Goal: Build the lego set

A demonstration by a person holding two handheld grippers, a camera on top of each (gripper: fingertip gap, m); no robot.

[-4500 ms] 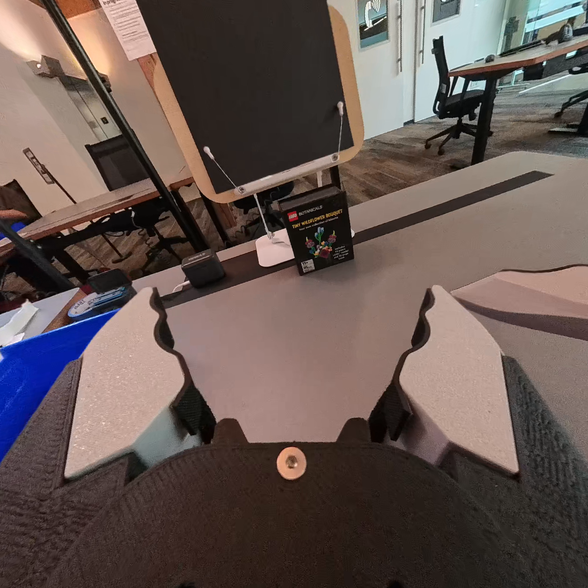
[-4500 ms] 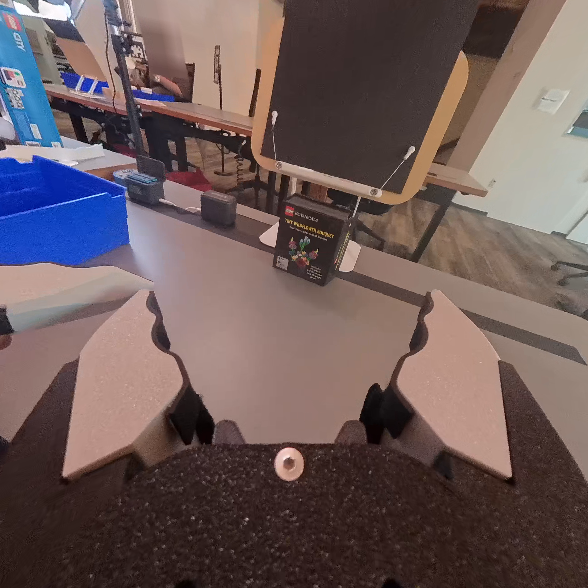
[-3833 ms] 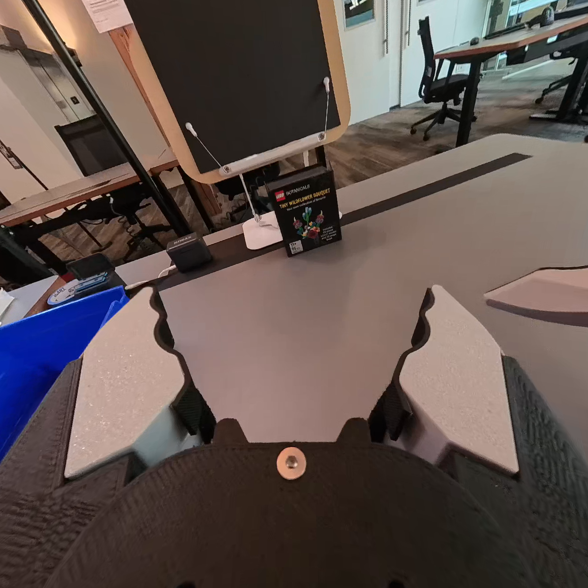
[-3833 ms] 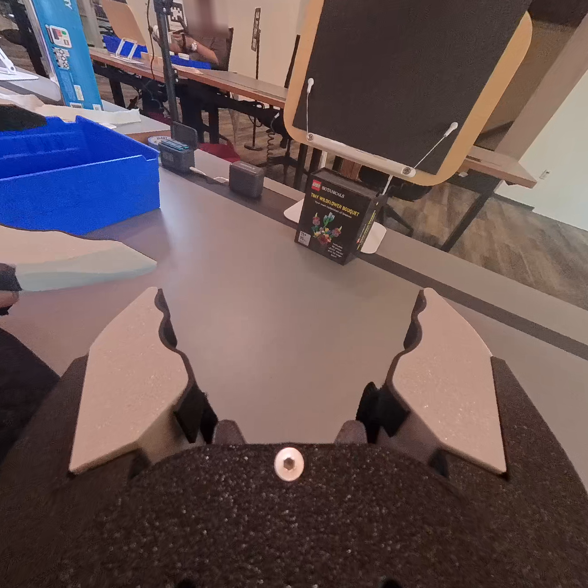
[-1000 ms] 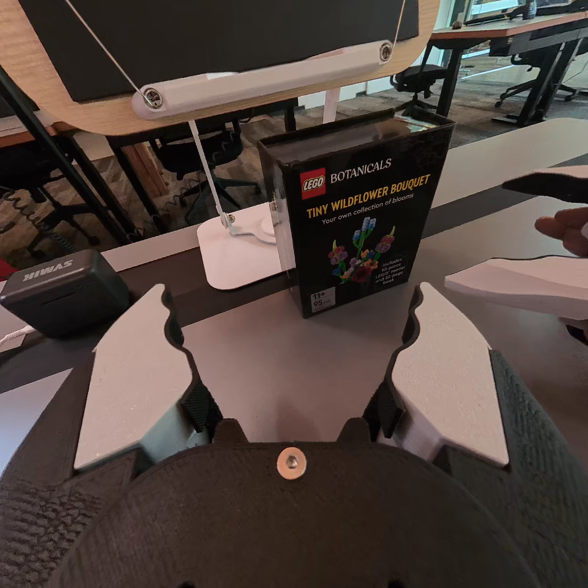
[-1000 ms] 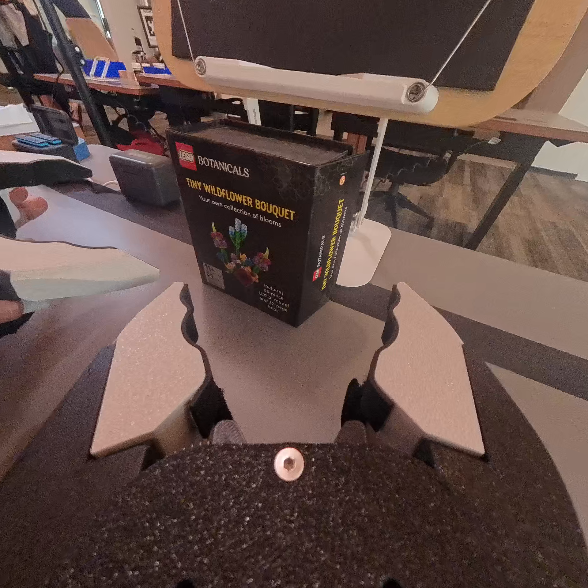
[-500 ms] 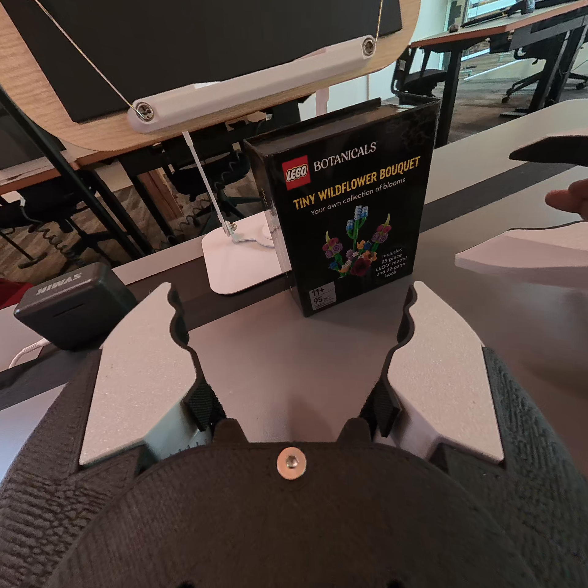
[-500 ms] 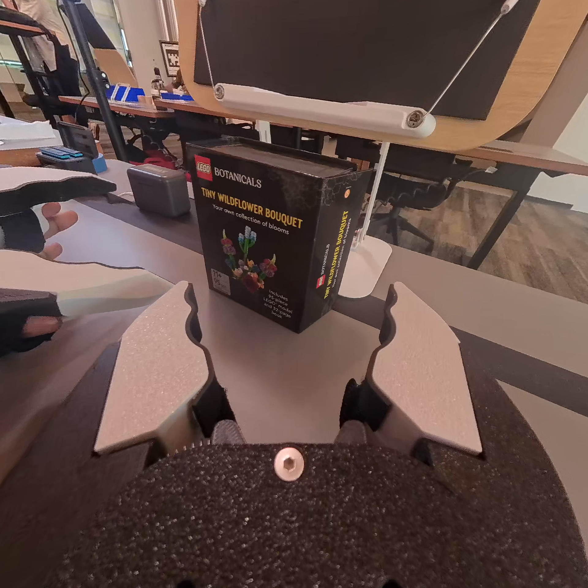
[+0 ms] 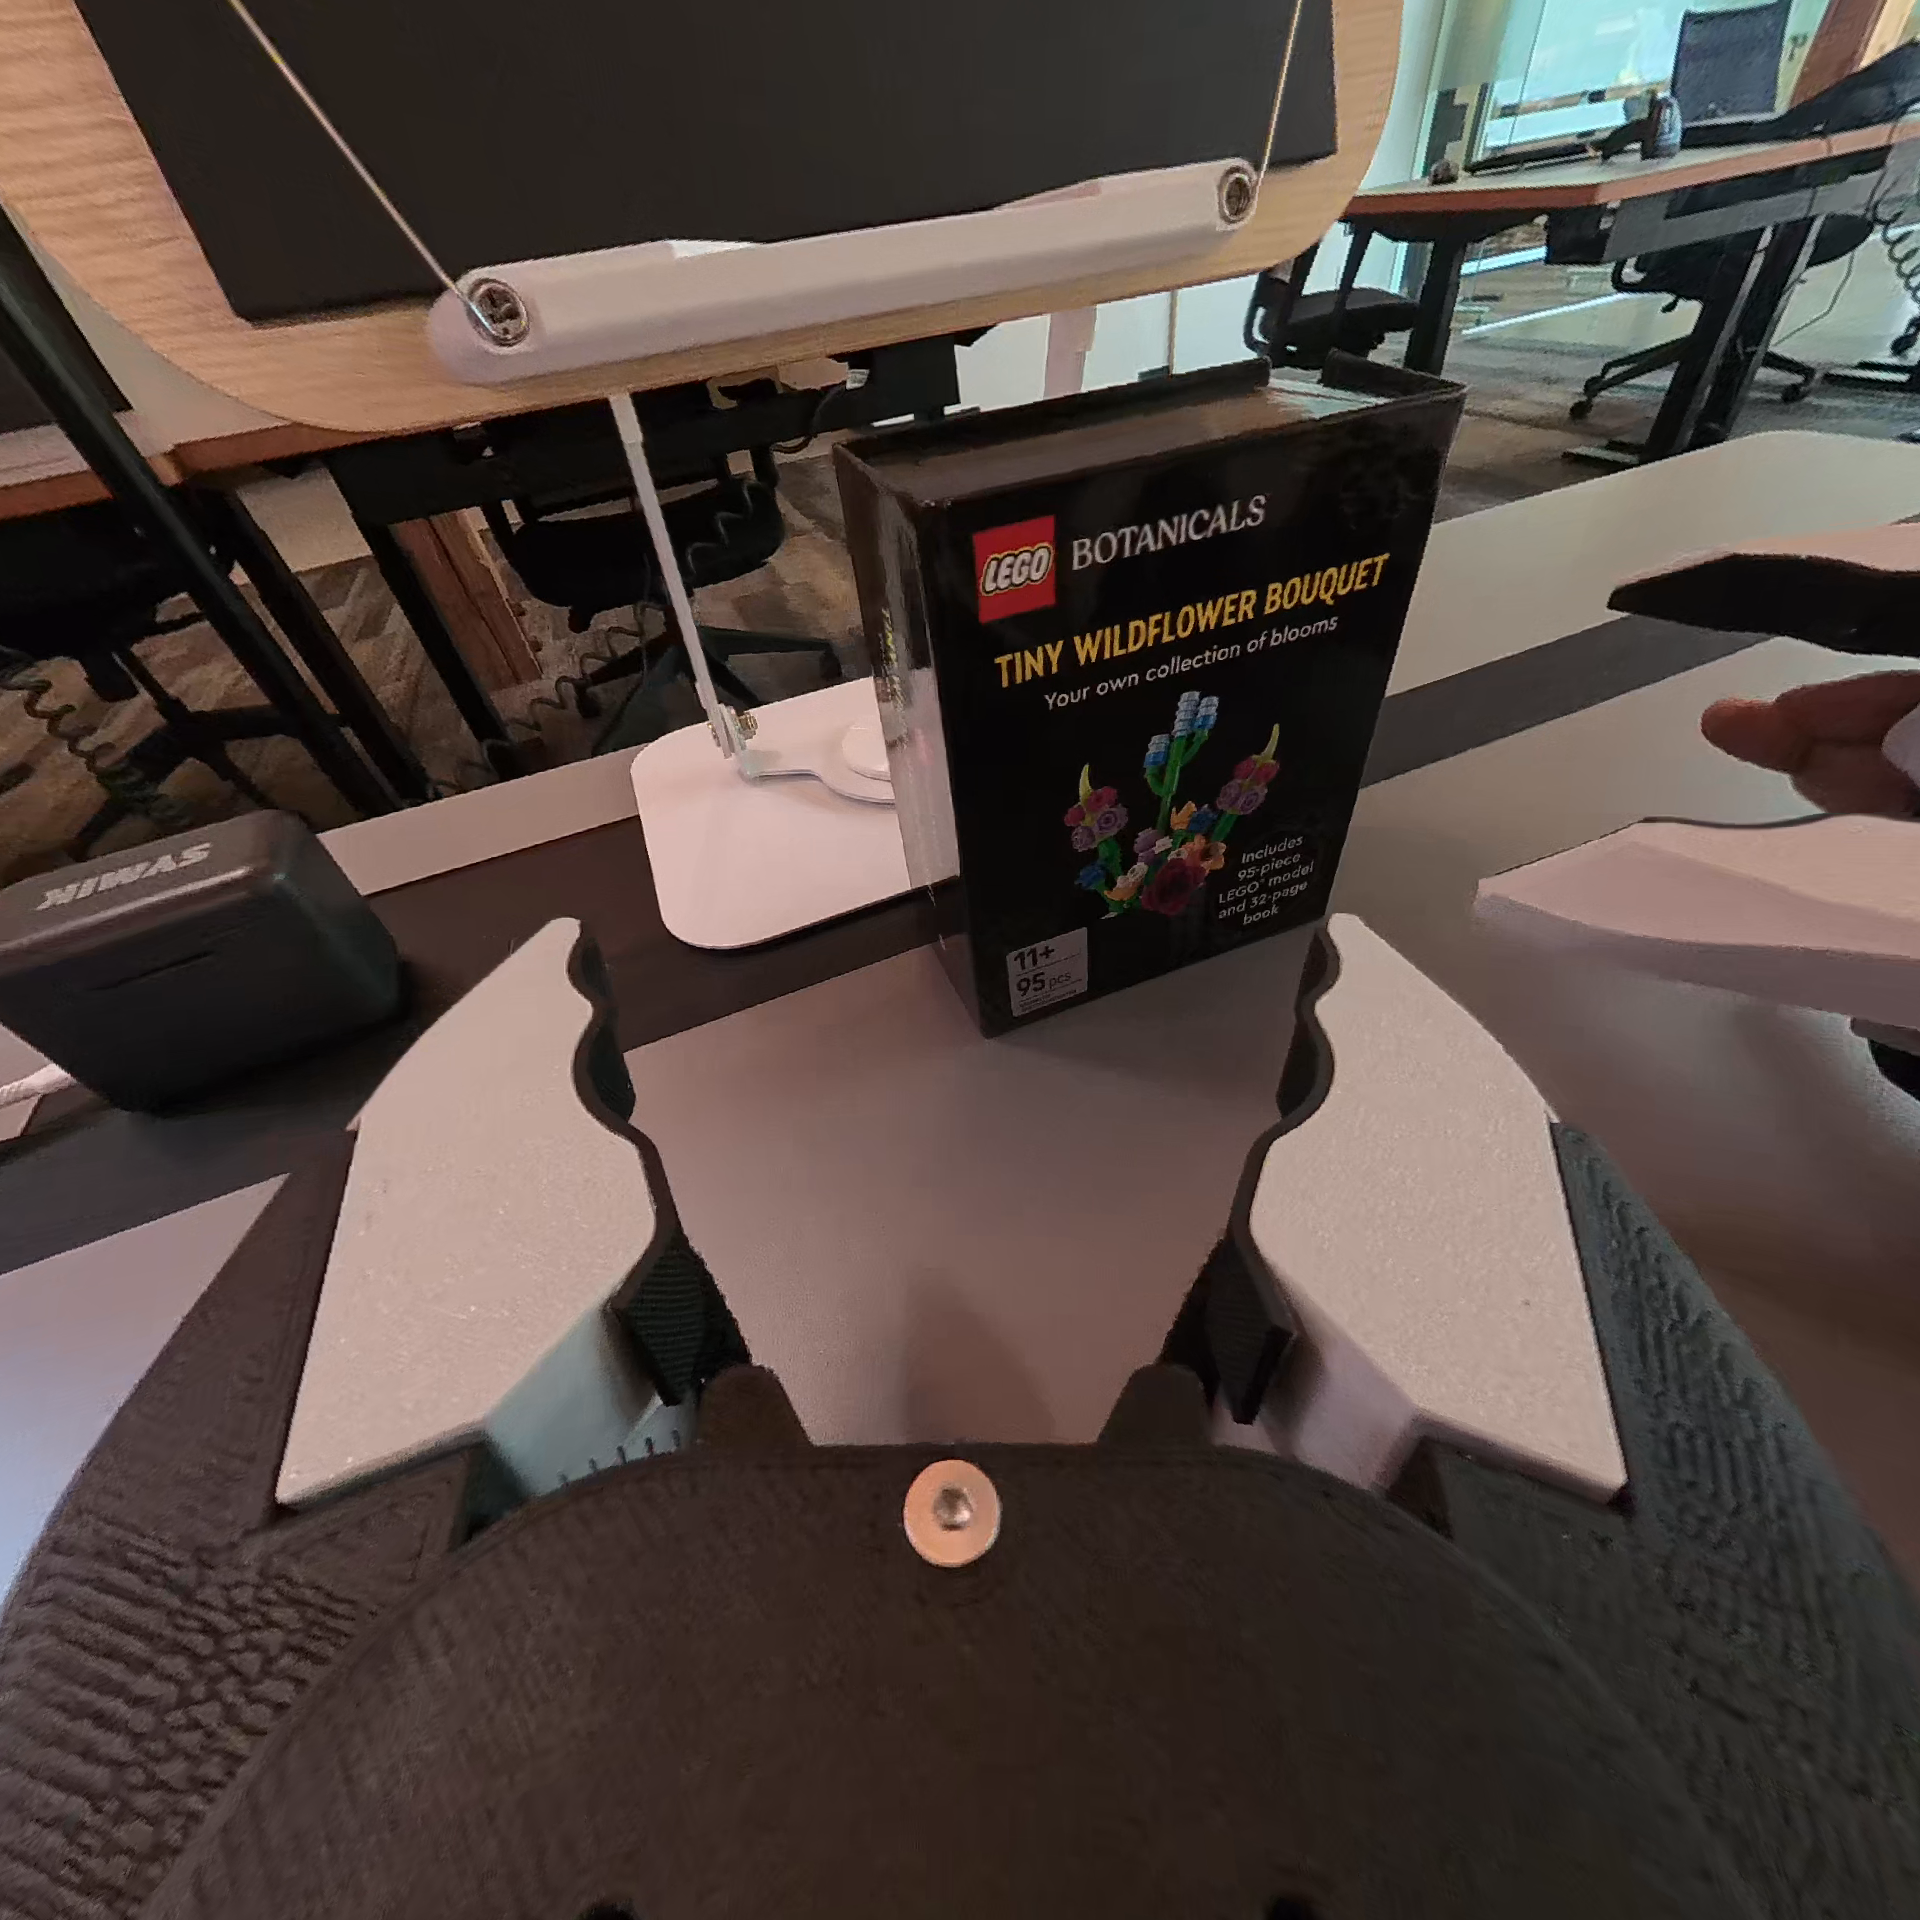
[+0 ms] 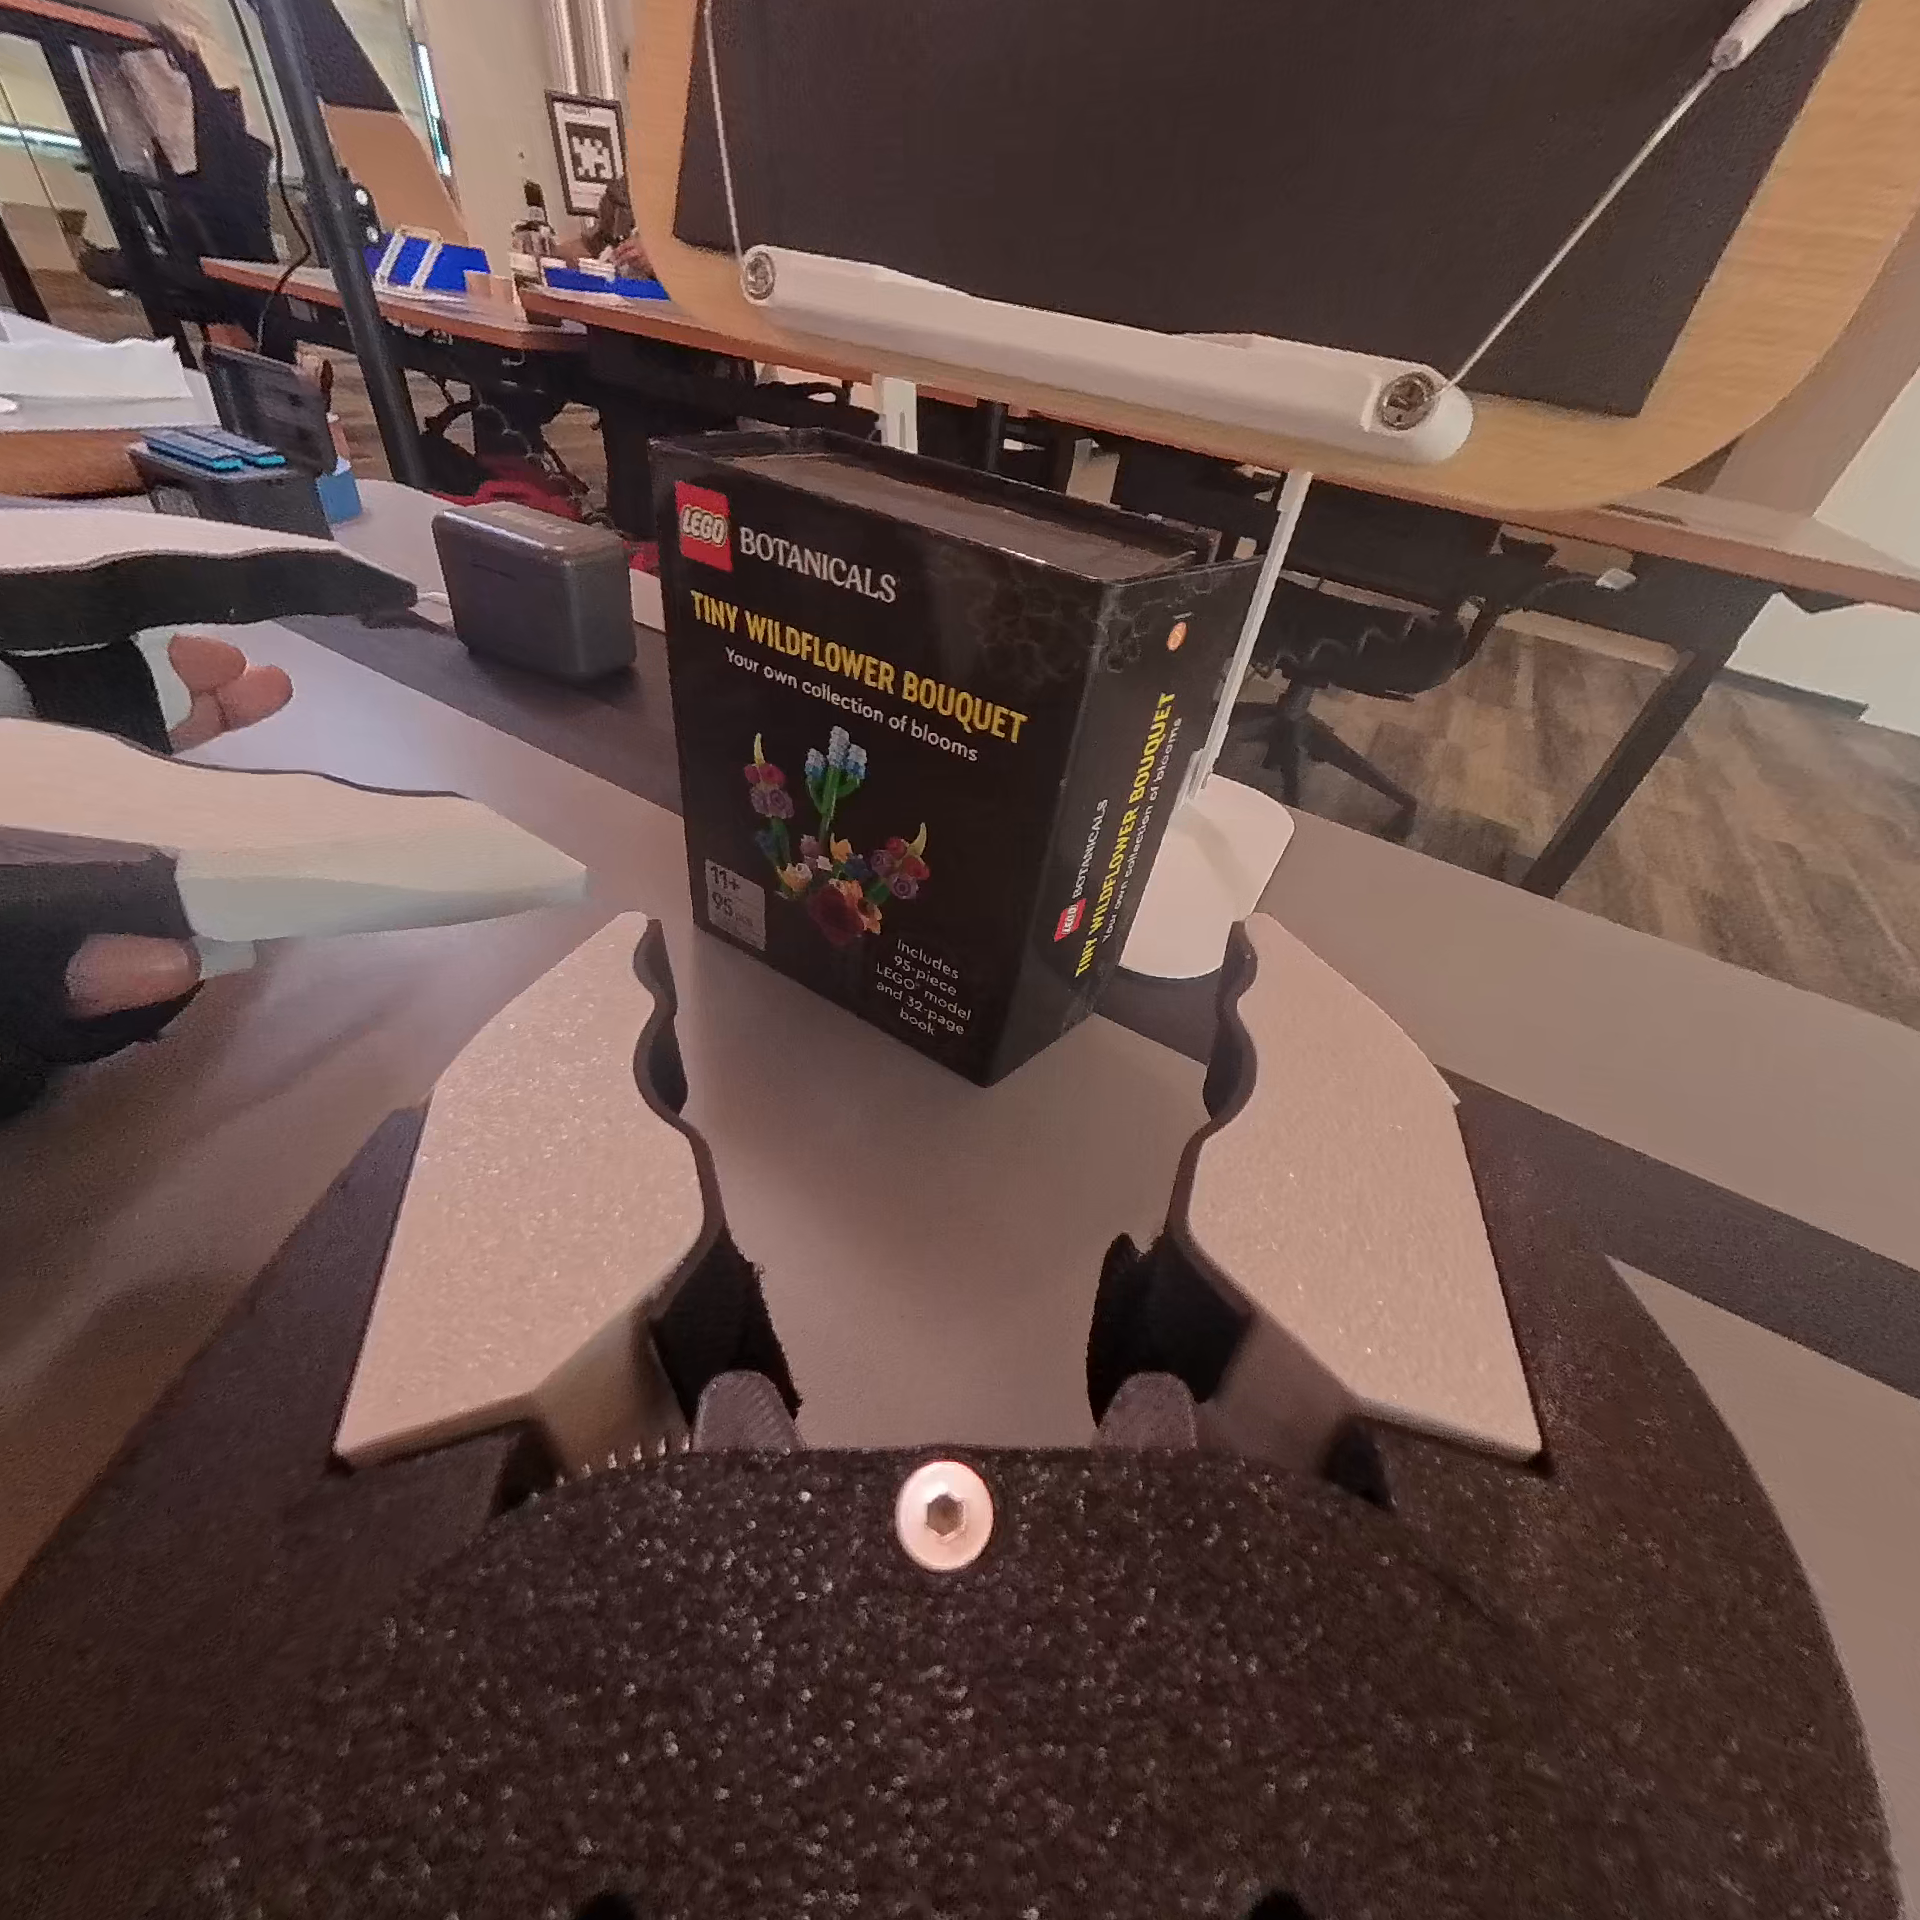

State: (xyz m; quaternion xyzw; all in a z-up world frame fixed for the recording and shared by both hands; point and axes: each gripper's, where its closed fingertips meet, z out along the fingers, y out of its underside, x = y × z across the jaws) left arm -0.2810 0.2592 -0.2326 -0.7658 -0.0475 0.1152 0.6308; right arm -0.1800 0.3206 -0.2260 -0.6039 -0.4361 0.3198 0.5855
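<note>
We see the lego box [image 9: 1164, 707] standing upright on the grey desk [image 9: 935, 1195], its printed front facing us, just in front of the white base of a stand [image 9: 748, 842] that carries a dark board [image 9: 727, 125]. Our left claw [image 9: 951, 997] is held low and level over the desk, pointing at the box with its fingers spread wide and nothing between them. Our right claw [image 10: 940, 987] mirrors it from the other side (likewise gaping and empty), close to the box without touching. A small grey case [image 9: 177, 956] sits to the left.
</note>
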